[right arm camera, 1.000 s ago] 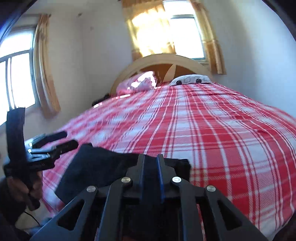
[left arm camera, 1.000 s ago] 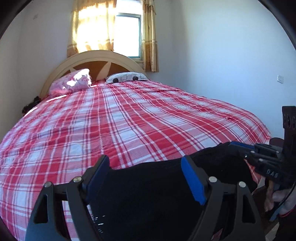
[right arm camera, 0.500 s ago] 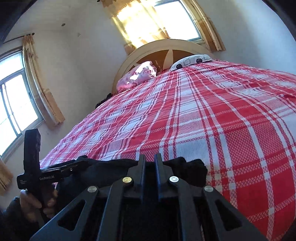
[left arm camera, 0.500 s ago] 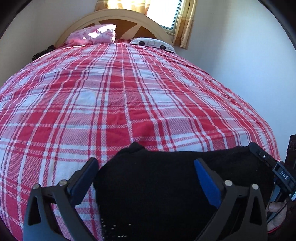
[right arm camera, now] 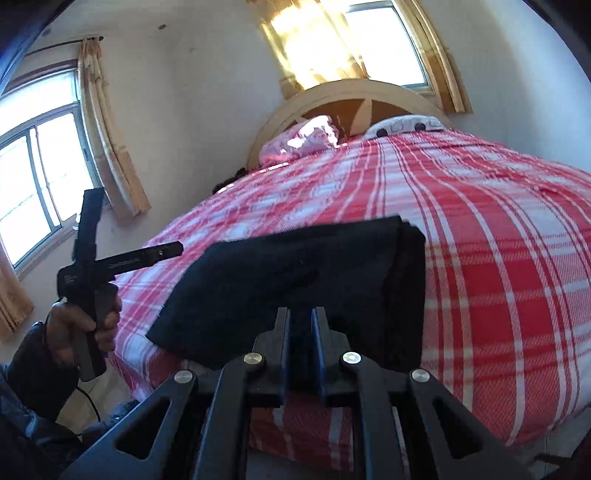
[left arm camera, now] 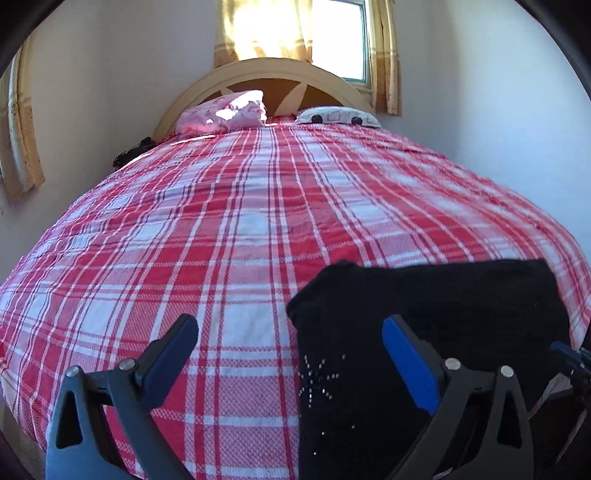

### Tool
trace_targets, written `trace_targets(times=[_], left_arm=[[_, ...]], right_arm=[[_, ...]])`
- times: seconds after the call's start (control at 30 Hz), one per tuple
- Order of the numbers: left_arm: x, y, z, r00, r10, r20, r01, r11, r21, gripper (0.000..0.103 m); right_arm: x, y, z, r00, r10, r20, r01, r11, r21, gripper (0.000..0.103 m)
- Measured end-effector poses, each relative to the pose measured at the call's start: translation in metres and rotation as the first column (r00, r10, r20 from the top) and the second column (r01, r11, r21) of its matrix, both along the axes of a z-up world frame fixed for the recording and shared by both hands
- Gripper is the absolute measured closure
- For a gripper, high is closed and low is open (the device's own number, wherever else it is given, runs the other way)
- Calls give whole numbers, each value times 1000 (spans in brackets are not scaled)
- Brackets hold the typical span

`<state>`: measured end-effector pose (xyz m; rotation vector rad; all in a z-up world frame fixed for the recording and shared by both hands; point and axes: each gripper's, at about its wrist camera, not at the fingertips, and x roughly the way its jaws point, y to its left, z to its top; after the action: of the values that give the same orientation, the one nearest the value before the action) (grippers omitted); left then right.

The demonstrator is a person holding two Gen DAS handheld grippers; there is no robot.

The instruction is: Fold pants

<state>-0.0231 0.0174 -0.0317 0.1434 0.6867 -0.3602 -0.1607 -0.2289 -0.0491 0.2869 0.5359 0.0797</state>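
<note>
Left tool [left arm camera: 290,343] shifted off pants [left arm camera: 424,332].

Plaid bedspread [left arm camera: 229,236], pink pillow [left arm camera: 225,116], arched headboard [left arm camera: 266,68], curtains [left arm camera: 266,26].

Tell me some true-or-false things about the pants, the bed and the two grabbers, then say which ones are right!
1. The black pants lie on a red and white checked bedspread. True.
2. The left gripper is squeezing the pants. False: its fingers stand wide open, with only the pants' edge between them.
3. The right gripper has its fingers nearly together on the pants' near edge. True.
4. The pants are up by the pillows. False: they lie at the near end, far from the pink pillow.
5. Sun shines through yellow curtains. True.
</note>
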Motion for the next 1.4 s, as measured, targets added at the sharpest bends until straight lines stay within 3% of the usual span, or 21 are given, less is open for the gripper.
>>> trace_targets(times=[0.03, 0.13, 0.2, 0.27, 0.47, 0.57, 0.6, 0.67, 0.73, 0.83, 1.0, 1.2, 1.4], left_arm=[[0, -1, -8, 1000, 9, -17, -8, 1000, 19, 2], [5, 8, -31, 998, 49, -47, -47, 998, 34, 0], [11, 16, -38, 994, 64, -92, -64, 998, 2, 0], [12, 23, -35, 989, 79, -127, -85, 995, -43, 0], [-9, 12, -18, 993, 87, -84, -85, 996, 21, 0], [-20, 1, -11, 995, 56, -88, -55, 998, 15, 0], [-25, -4, -8, 996, 45, -82, -44, 999, 18, 0], [-33, -18, -1, 998, 16, -66, -14, 999, 31, 0], [-40, -27, 5, 999, -8, -46, 9, 999, 41, 0], [-50, -36, 12, 999, -29, -28, 31, 998, 52, 0], [-61, -44, 15, 999, -28, -40, 31, 997, 66, 0], [-70, -49, 18, 1000, -20, -13, 22, 996, 84, 0], [-68, -56, 12, 1000, -12, -29, 16, 992, 123, 0]], right_arm=[[2, -3, -9, 1000, -10, -24, 11, 1000, 27, 90], [0, -13, -18, 1000, -7, 15, 5, 996, 93, 90], [-1, -21, -22, 1000, -3, 28, -1, 990, 142, 91], [0, -26, -24, 999, -12, 31, 6, 982, 190, 93], [7, -26, -5, 995, -87, -41, 95, 954, 285, 90], [5, -18, 12, 996, -88, -9, 86, 950, 301, 88], [4, -13, 18, 996, -88, 7, 82, 952, 296, 84], [6, -4, 26, 995, -104, 1, 101, 961, 259, 47], [9, 6, 35, 987, -161, 0, 158, 971, 180, 34], [6, 16, 47, 979, -203, 26, 199, 974, 109, 33], [7, 24, 48, 949, -315, -30, 314, 949, -23, 28], [4, 24, 37, 930, -360, -71, 359, 933, -27, 28], [4, 38, 42, 929, -368, -44, 361, 926, -114, 28]])
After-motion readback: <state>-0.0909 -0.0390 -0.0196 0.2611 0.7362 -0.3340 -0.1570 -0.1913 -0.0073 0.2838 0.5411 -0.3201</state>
